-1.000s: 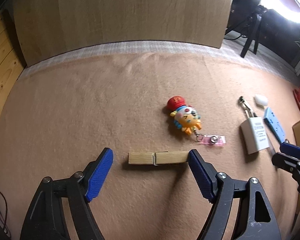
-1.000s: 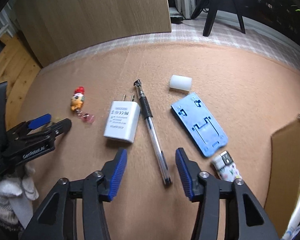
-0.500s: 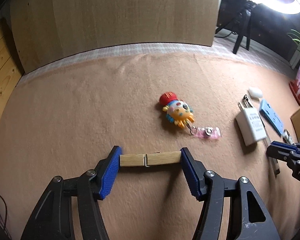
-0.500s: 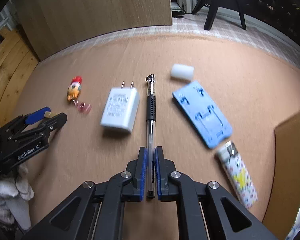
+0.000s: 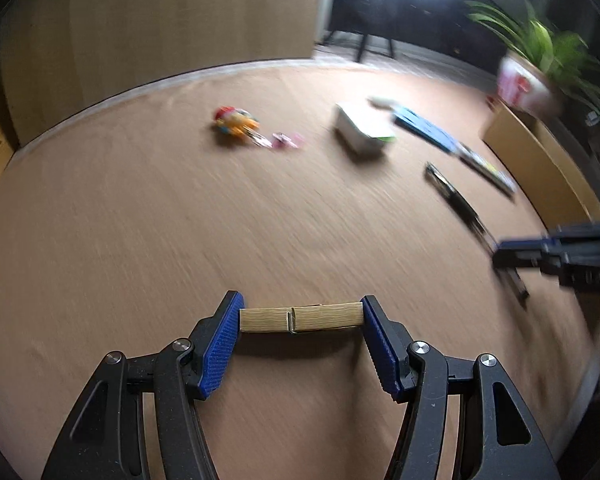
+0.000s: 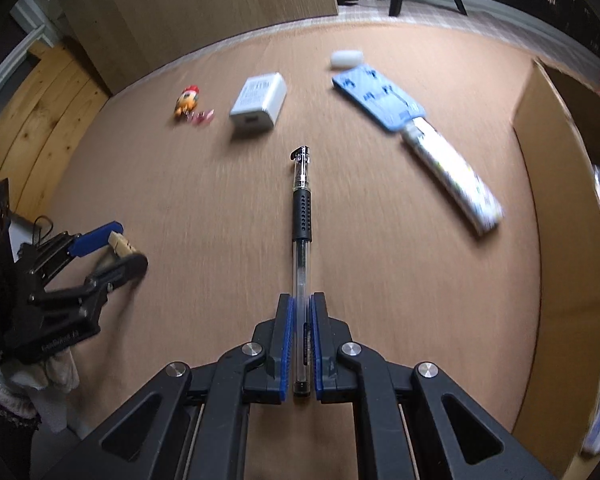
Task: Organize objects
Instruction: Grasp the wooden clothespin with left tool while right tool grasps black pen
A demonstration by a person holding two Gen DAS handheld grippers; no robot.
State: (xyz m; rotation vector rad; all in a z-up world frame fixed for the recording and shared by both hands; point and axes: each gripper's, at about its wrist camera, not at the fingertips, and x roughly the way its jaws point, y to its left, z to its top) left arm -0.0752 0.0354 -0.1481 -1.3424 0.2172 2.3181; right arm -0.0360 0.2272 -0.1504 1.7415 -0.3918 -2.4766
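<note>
My left gripper (image 5: pixel 301 315) is shut on a wooden clothespin (image 5: pixel 328 317), clamped end to end between the blue pads and held just above the tan mat (image 5: pixel 180 220). The right wrist view shows that gripper (image 6: pixel 116 248) at the far left with the clothespin (image 6: pixel 121 245). My right gripper (image 6: pixel 301 312) is shut on the rear end of a clear pen (image 6: pixel 302 216) with a black grip, which points straight ahead. In the blurred left wrist view the right gripper (image 5: pixel 500 254) comes in from the right edge with the pen (image 5: pixel 456 200).
On the mat lie a small toy keychain (image 6: pixel 188 102), a white charger (image 6: pixel 260 100), a white capsule (image 6: pixel 346 58), a blue phone stand (image 6: pixel 380 98) and a patterned lighter (image 6: pixel 452 176). A cardboard box (image 6: pixel 560 200) stands at the right. A potted plant (image 5: pixel 540 40) stands behind it.
The left jaws closed on the clothespin and the right jaws closed on the pen. Both grippers then swept sideways with them, and the box has come further into view.
</note>
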